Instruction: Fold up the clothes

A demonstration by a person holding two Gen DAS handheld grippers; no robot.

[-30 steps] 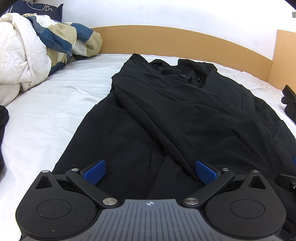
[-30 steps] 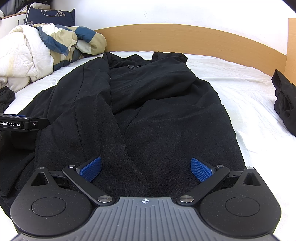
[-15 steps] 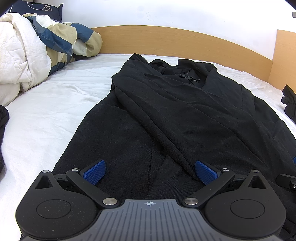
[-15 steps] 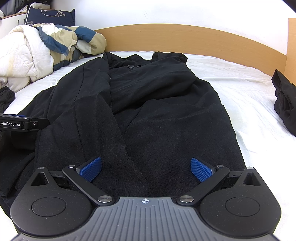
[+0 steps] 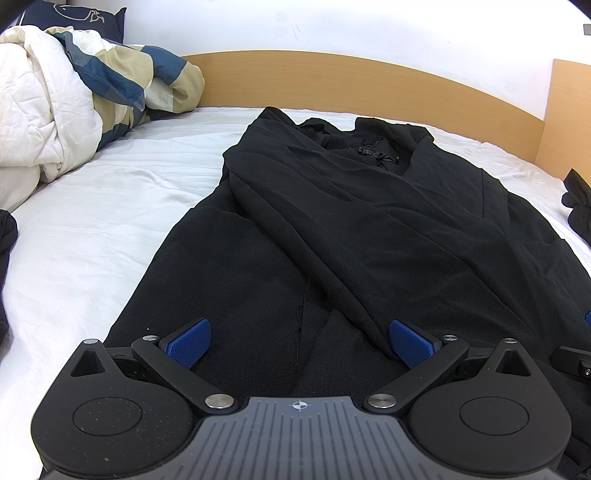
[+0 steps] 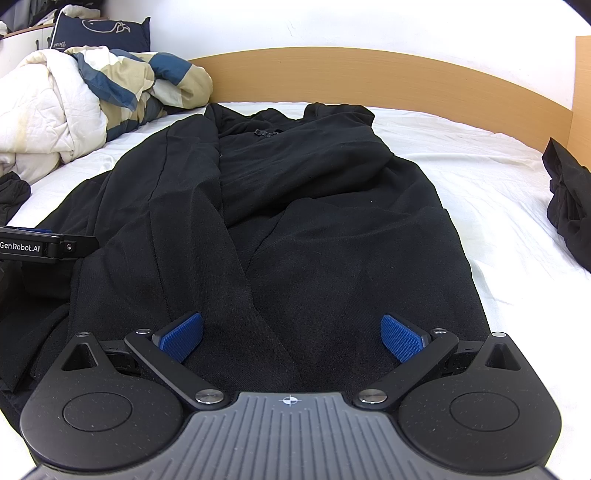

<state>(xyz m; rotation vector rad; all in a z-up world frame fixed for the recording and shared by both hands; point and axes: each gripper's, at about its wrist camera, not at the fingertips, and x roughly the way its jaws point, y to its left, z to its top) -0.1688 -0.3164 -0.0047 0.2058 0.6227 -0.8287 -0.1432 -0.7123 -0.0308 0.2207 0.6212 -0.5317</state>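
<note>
Rumpled duvet (image 5: 66,107) is sitting at 10 o'clock on the bed (image 5: 92,229), navy whale pillow (image 6: 103,33) leaning behind it, wooden headboard (image 5: 369,81) running along 12.

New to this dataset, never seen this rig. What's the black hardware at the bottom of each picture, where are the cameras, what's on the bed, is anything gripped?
No robot arm here: a person holds one two-finger gripper in each hand, and each gripper carries a fisheye camera looking forward along its fingers. One picture comes from the left gripper, the other from the right gripper. The blue ribbed pads are the fingertips.

Both grippers are open, low over the near end of a long black garment spread flat on a white sheet. Nothing is held.

A rumpled duvet lies at the far left, another dark piece of clothing at the right, with a wooden headboard behind.
</note>
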